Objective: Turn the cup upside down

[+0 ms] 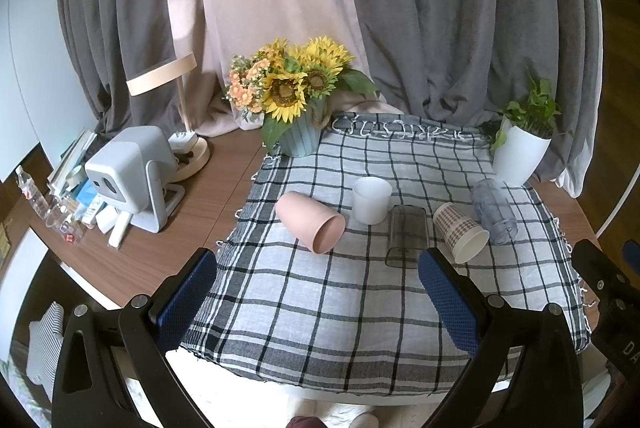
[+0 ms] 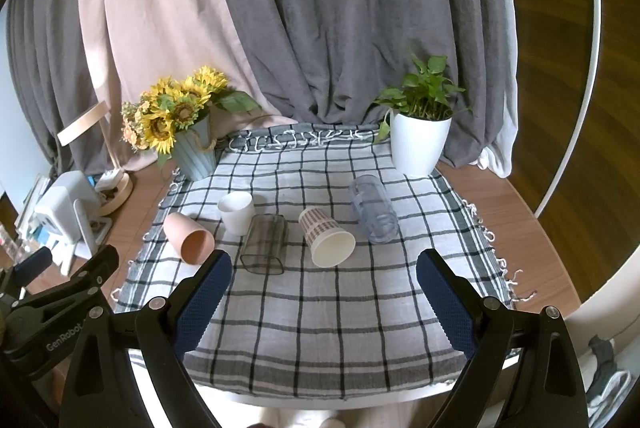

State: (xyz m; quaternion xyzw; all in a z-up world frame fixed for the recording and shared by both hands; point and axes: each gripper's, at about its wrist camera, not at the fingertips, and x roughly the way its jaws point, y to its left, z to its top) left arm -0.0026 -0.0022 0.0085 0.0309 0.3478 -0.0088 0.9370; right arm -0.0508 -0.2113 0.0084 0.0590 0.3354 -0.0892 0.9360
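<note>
Several cups sit on a checked cloth. A white cup stands upright. A pink cup, a smoky square cup, a patterned paper cup and a clear bluish cup all lie on their sides, mouths toward me. My left gripper is open and empty, above the cloth's near part. My right gripper is open and empty, near the front of the cloth.
A sunflower pot stands at the cloth's back left, a white plant pot at back right. A lamp, a white device and clutter lie on the wooden table's left side. Curtains hang behind.
</note>
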